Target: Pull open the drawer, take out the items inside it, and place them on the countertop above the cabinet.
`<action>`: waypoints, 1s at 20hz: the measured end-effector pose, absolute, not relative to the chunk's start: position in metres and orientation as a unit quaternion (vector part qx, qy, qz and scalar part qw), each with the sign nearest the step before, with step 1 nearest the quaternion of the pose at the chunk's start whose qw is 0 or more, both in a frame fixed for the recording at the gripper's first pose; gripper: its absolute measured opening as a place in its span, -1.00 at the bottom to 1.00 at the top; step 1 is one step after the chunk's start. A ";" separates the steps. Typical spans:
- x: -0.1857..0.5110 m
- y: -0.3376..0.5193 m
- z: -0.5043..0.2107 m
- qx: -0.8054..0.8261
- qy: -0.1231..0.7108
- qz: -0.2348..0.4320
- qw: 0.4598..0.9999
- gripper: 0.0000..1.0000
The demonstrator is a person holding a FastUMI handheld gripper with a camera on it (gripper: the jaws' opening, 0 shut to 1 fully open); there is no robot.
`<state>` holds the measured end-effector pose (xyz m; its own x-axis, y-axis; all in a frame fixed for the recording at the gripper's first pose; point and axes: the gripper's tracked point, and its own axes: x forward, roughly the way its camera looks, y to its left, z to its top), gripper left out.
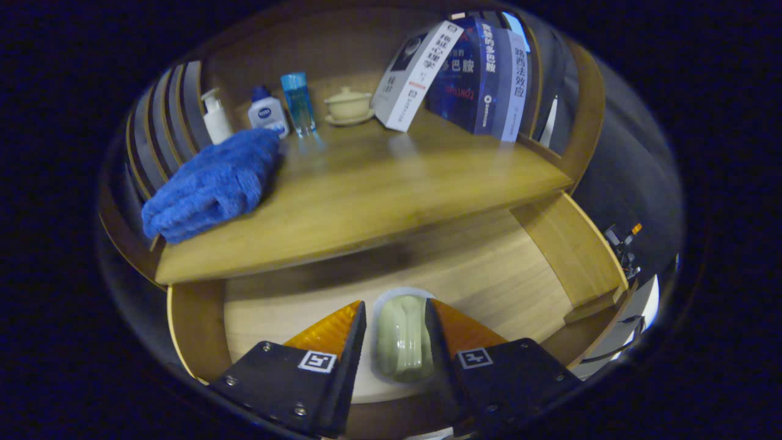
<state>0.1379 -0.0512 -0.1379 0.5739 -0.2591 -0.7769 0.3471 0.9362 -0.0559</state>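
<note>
Down in the open drawer (pixel 550 293), between the two fingers of the gripper (pixel 397 324), sits a pale green cup (pixel 403 339). Its glossy curved handle faces up toward the camera, and the fingers stand narrowly apart with their inner faces at, or all but at, its sides; whether both actually press cannot be told.

The cup looks glazed ceramic: stiff, smooth, probably slippery and fairly light, and likely to chip if knocked on the drawer's wooden wall. A hold across the body, either side of the handle, seems the safest, with the handle stopping it from turning.

The drawer floor is light, fine-grained wood. Beyond it the countertop (pixel 379 189) is a darker, polished wood with a dull sheen. On its left lies a folded blue towel (pixel 214 183), soft and nubbly. At the far side stand a white pump bottle (pixel 215 116), a squat white bottle (pixel 267 115), a clear blue bottle (pixel 297 102), a lidded cream bowl (pixel 347 105) and leaning books (pixel 464 73).
</note>
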 end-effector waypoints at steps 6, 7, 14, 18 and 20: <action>0.128 -0.056 -0.166 0.039 0.475 -0.178 0.861 0.15; 0.128 -0.057 -0.166 0.040 0.477 -0.178 0.860 0.15; 0.131 -0.062 -0.164 0.047 0.469 -0.191 0.861 -0.70; 0.128 -0.064 -0.156 0.038 0.455 -0.197 0.867 -0.85; 0.130 -0.064 -0.147 0.050 0.431 -0.191 0.881 -0.85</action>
<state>0.1296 -0.0636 -0.1467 0.5558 -0.2942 -0.7775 0.3797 0.9219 -0.0773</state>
